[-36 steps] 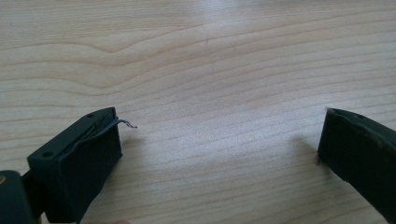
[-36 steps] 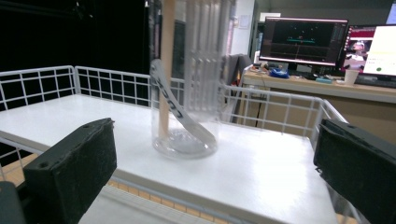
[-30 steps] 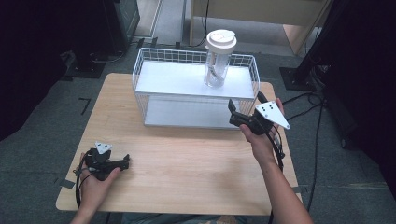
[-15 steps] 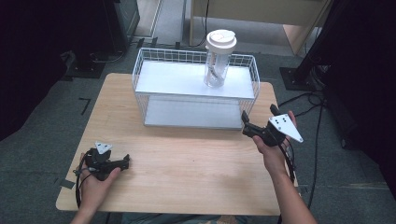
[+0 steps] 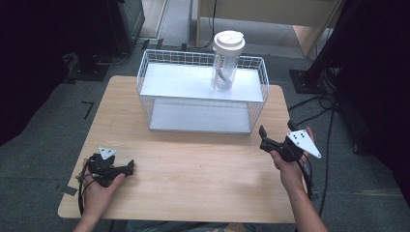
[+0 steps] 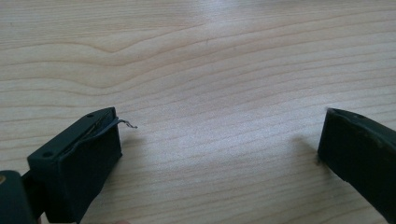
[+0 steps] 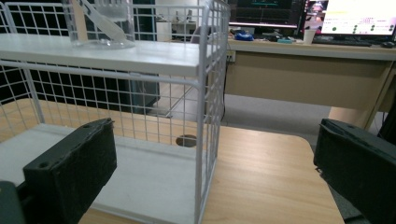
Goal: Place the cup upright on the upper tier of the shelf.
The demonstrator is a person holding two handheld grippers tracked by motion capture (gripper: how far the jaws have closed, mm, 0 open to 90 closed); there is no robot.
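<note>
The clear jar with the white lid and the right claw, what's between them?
In the high view, the wire rack's mesh wall and a strip of bare table separate the jar from the open right claw.

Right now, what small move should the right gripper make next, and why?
Probably ease down and back to rest on the table. The right gripper is open and empty beside the rack, the cup stands on the rack's upper shelf, and the left gripper rests open on the table.
</note>
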